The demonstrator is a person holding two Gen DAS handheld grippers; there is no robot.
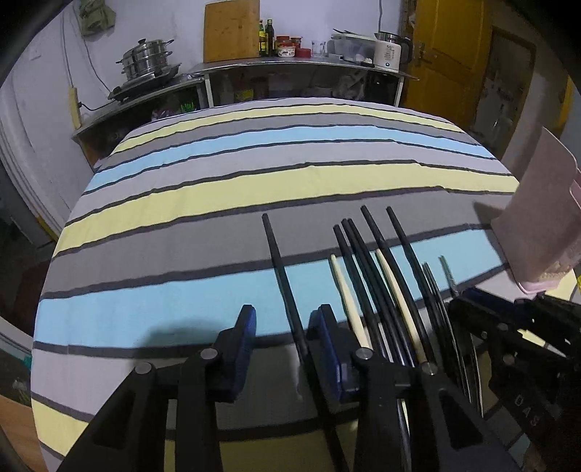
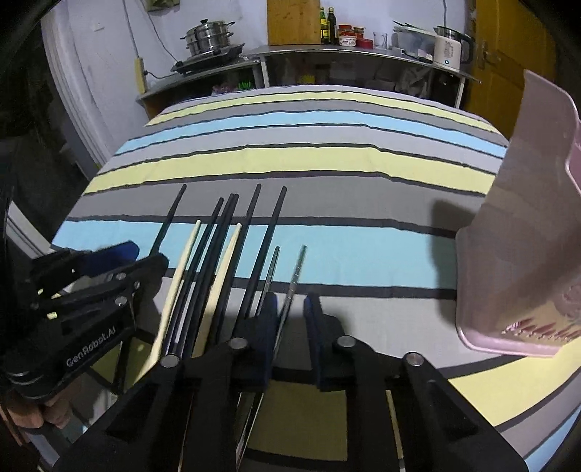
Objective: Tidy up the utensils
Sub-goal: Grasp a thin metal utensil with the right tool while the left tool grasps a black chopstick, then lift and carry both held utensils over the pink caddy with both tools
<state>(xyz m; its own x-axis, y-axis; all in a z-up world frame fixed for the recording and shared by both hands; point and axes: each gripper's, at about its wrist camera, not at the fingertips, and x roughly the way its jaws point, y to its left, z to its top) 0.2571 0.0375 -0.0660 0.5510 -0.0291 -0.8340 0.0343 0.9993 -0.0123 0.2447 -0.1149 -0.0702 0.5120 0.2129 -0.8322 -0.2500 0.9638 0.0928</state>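
Note:
Several black chopsticks (image 1: 366, 265) (image 2: 225, 247), two cream chopsticks (image 1: 348, 294) (image 2: 181, 268) and two thin metal ones (image 2: 294, 279) (image 1: 434, 287) lie side by side on the striped cloth. One black chopstick (image 1: 283, 279) lies apart at the left and runs between the fingers of my open left gripper (image 1: 287, 323). My open right gripper (image 2: 290, 308) stands over one metal chopstick. The left gripper also shows in the right wrist view (image 2: 123, 261), the right gripper in the left wrist view (image 1: 508, 319). A pink utensil holder (image 2: 526, 236) (image 1: 541, 218) stands at the right.
The table is covered by a striped cloth (image 1: 254, 188) (image 2: 363, 203). Behind it is a metal counter (image 1: 290, 65) with a steamer pot (image 1: 147, 58), a cutting board (image 1: 232, 29), bottles, jars and a kettle (image 1: 390, 52). A yellow door (image 1: 450, 54) is at the back right.

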